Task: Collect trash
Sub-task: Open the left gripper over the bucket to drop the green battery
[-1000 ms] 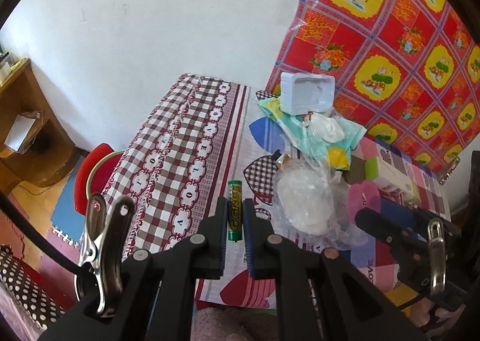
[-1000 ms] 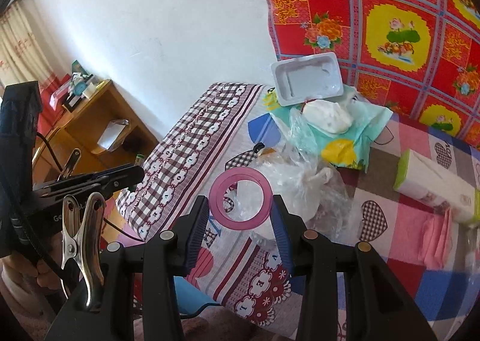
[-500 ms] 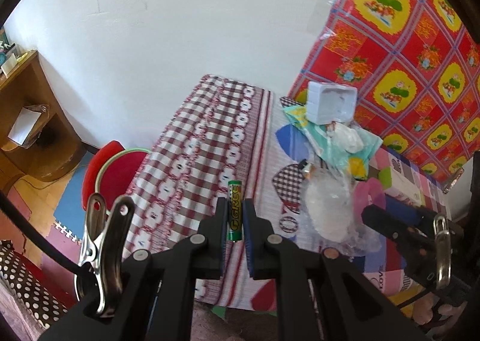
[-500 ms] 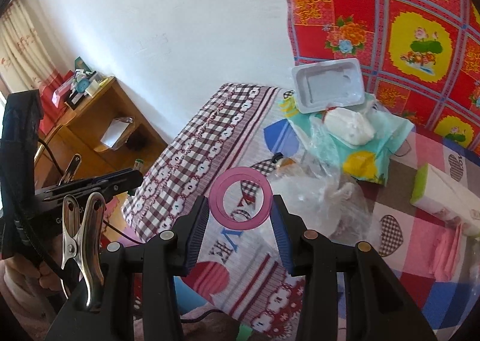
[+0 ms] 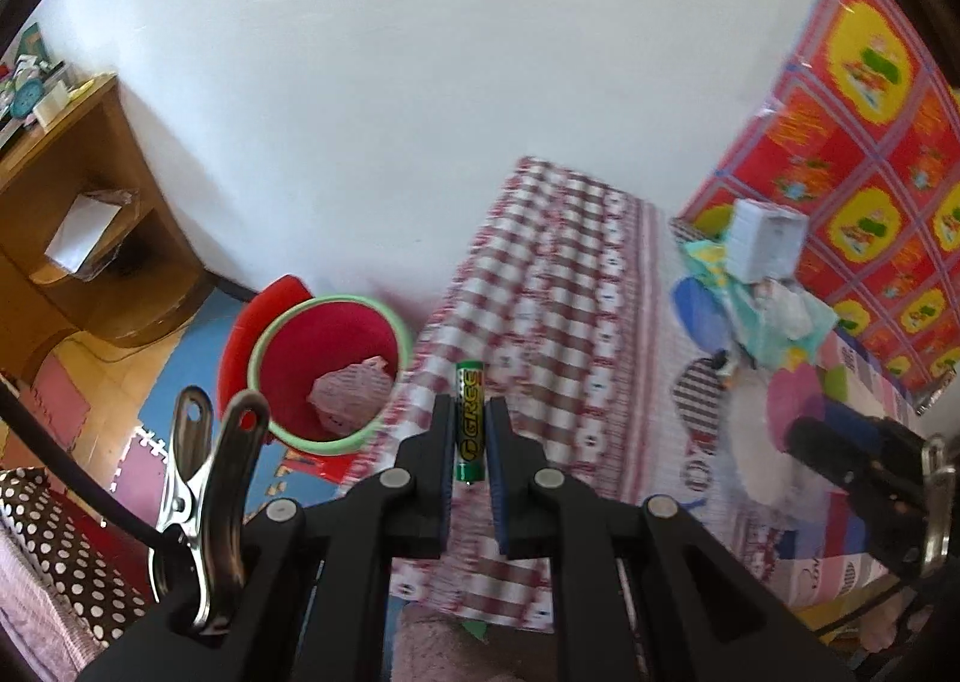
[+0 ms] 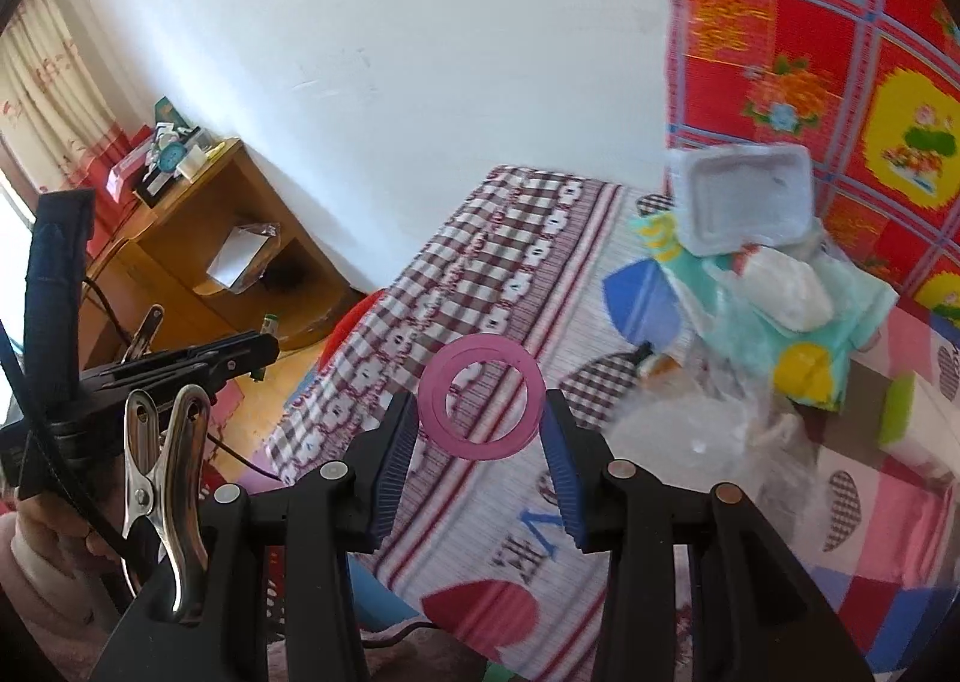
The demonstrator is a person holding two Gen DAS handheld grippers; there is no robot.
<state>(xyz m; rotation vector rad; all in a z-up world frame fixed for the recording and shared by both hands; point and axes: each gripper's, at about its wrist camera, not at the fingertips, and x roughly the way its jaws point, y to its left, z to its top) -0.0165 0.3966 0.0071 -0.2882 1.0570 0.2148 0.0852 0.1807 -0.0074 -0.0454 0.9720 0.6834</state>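
While carried off the tabletop (image 5: 558,286) toward the now-visible red bin (image 5: 327,364): battery (image 5: 469,418) clamped in shut left gripper (image 5: 468,442), pink ring (image 6: 482,399) pinched across half-open right gripper (image 6: 480,436). Drop-off probably next.

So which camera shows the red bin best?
The left wrist view: the red bin shows whole, its open mouth visible with crumpled paper inside. The right wrist view shows only a red sliver past the table edge.

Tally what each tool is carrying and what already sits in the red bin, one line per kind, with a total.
Green battery, in left tool: 1
Pink ring, in right tool: 1
Pink crumpled wrapper, in red bin: 1
Total: 3
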